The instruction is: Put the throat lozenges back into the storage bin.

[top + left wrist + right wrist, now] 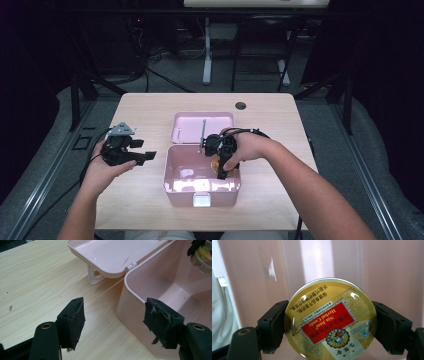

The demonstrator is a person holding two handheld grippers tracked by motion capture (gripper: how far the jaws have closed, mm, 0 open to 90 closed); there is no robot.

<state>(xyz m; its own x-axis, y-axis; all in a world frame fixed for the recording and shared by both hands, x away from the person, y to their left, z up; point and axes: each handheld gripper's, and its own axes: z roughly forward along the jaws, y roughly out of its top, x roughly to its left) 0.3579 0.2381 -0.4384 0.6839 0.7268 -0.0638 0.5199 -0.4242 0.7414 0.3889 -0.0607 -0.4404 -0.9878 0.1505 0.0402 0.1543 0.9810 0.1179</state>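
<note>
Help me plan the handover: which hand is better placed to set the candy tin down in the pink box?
Right. The right tool already grips the candy tin over the pink box; the left tool is open, beside the box.

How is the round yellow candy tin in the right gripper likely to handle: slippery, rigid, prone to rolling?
The round yellow candy tin looks rigid; the right gripper clamps its rim with no visible denting. Its glossy lid shows glare, so it may slip. Released on edge into the pink plastic box, it could roll.
</note>
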